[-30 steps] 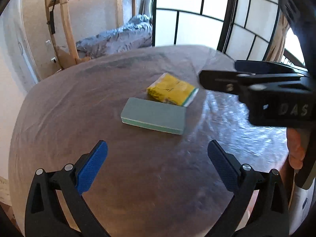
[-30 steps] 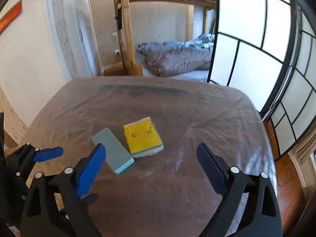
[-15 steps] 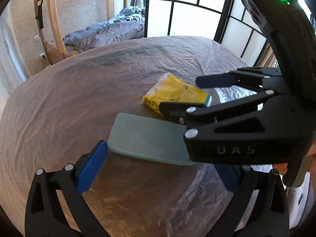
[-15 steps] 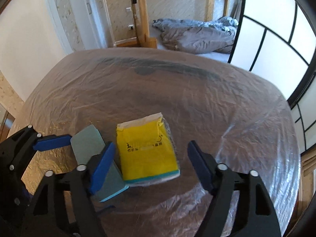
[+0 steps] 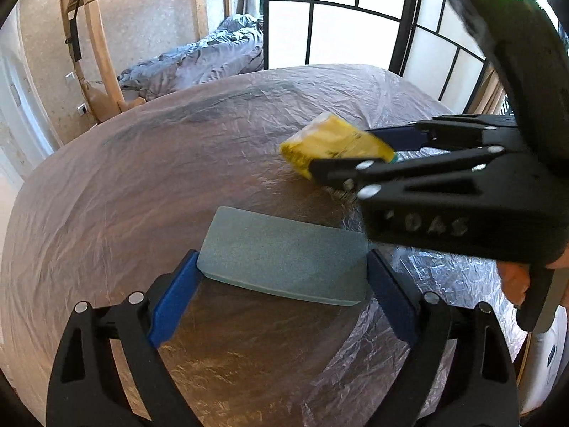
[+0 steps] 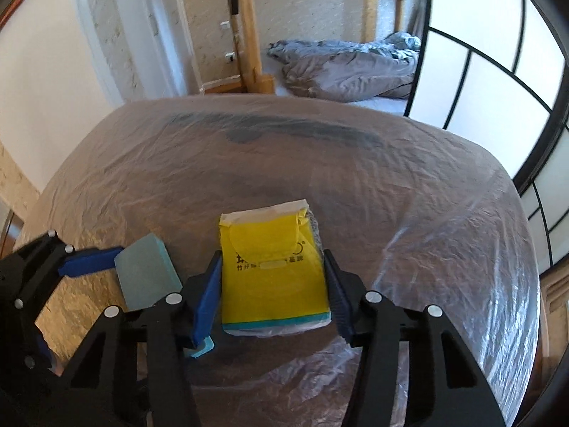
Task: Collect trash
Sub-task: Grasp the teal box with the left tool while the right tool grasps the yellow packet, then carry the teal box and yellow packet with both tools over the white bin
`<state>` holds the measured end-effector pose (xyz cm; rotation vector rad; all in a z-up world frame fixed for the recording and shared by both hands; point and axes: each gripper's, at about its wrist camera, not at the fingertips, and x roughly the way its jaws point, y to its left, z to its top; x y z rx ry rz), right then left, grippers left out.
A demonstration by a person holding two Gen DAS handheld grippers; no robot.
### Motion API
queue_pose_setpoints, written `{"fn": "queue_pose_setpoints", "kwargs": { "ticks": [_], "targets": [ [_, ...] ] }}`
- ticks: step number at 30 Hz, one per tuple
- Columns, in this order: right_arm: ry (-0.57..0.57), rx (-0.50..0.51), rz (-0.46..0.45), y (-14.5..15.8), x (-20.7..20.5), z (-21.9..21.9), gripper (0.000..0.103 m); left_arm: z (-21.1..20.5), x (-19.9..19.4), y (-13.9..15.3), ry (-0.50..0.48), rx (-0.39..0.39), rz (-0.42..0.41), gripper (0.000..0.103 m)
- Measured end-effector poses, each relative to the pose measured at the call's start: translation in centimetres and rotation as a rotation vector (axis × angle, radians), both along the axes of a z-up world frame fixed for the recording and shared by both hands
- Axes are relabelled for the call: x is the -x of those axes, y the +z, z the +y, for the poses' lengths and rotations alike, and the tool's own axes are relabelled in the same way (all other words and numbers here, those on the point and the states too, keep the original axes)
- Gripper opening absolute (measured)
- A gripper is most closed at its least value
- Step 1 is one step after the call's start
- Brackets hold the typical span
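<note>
A flat grey-green block [image 5: 284,245] lies on the plastic-covered table [image 5: 142,195]. My left gripper [image 5: 282,259] has its jaws closing on the block's two short ends, and the blue pads [image 5: 174,295] touch them. Just right of it is a yellow packet [image 6: 274,274] with a white top and a teal bottom edge. My right gripper [image 6: 272,259] is closing on the packet's long sides, both pads against it. In the left wrist view the right gripper [image 5: 355,153] crosses from the right with the packet [image 5: 330,142] between its fingers. The block [image 6: 145,277] and a left finger [image 6: 92,265] show at the right wrist view's left.
Crinkled clear plastic sheet covers the whole rounded table [image 6: 284,163]. Beyond its far edge stand a wooden bunk post [image 6: 249,35] and a bed with a grey duvet [image 6: 348,71]. A black-framed paper screen [image 6: 498,89] runs along the right. A hand [image 5: 515,284] holds the right gripper's handle.
Both grippers came down and forward over the table. The left jaws narrowed onto the block's ends. The right jaws narrowed from wide apart to the yellow packet's sides.
</note>
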<state>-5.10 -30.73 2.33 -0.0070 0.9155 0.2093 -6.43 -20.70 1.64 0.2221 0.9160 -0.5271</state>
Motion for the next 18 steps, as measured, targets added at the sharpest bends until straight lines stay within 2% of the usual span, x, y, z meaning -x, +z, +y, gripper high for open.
{"fn": "queue_pose_setpoints", "kwargs": {
  "ticks": [9,18],
  "targets": [
    [-0.064,-0.035,-0.001,0.4,2.1,-1.4,0.053,0.2,0.4,0.6,0.043,0.006,-0.010,0.093],
    [-0.077,-0.054,0.012,0.5,4.3,-1.5,0.053,1.1,0.3,0.7,0.091,0.020,-0.014,0.093]
  ]
}}
